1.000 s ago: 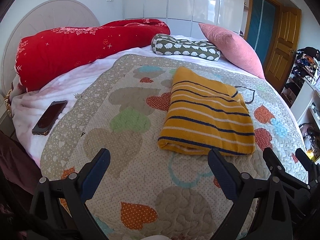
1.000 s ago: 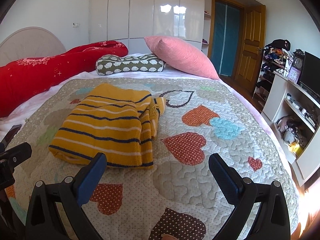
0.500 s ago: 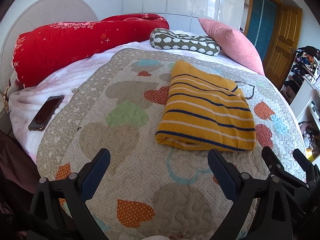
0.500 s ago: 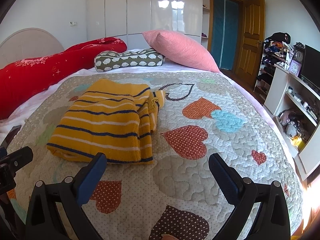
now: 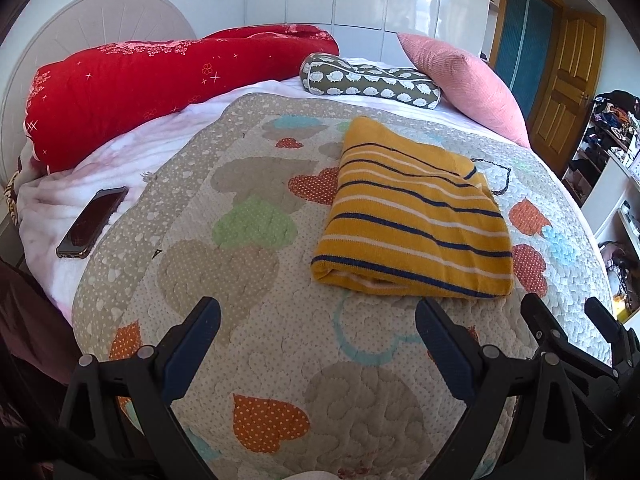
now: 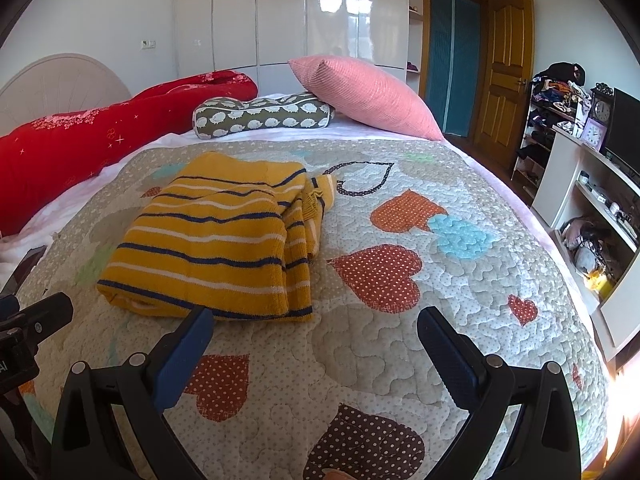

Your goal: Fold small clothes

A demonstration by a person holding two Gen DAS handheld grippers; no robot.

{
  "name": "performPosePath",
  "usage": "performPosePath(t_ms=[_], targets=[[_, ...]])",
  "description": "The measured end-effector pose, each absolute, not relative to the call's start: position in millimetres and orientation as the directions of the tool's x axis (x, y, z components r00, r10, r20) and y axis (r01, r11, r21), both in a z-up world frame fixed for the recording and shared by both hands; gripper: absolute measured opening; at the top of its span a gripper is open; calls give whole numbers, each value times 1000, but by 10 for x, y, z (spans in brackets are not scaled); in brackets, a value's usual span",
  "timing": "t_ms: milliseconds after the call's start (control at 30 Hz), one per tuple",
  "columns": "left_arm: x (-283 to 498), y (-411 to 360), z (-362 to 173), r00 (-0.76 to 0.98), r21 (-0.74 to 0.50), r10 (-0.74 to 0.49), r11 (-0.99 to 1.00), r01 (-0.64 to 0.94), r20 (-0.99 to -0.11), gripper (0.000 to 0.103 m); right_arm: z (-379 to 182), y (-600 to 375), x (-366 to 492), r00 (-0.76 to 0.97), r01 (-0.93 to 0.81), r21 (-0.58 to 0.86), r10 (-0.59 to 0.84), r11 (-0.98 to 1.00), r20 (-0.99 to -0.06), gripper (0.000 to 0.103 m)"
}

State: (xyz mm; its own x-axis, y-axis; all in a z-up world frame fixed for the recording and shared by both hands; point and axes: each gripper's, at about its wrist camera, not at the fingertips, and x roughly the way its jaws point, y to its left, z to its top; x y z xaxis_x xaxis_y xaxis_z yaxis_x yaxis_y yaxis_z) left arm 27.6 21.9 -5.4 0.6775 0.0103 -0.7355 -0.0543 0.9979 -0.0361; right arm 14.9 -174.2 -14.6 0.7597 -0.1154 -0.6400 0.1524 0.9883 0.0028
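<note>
Grippers both hovered low over the near edge of the bed, aimed forward along the quilt. We saw the left gripper with jaws spread wide, nothing between them, blue pads clear of the fabric. Right gripper was the same: jaws released, empty, just above the quilt; it also showed at the right edge of the left wrist view, beside the left one.

Striped sweater lay folded into a rectangle on the quilt, ahead of both grippers and touching neither. From the left camera it sat right of centre; from the right camera, sweater sat left of centre, so roughly between the two. Long axis ran away from us toward the pillows, stripes crossing it. Folded edge faced us; layered open edges sat on its right side.

Phone lay on the white sheet at left, well apart. Red duvet, patterned bolster and pink pillow were at the far end.
</note>
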Motion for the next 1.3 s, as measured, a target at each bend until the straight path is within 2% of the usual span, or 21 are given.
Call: performPosePath(t_ms=[1300], targets=[[293, 228, -162, 661, -50, -3, 997, -52, -751, 97, -229, -1744, 150, 744, 148, 4, -109, 989, -660, 103]])
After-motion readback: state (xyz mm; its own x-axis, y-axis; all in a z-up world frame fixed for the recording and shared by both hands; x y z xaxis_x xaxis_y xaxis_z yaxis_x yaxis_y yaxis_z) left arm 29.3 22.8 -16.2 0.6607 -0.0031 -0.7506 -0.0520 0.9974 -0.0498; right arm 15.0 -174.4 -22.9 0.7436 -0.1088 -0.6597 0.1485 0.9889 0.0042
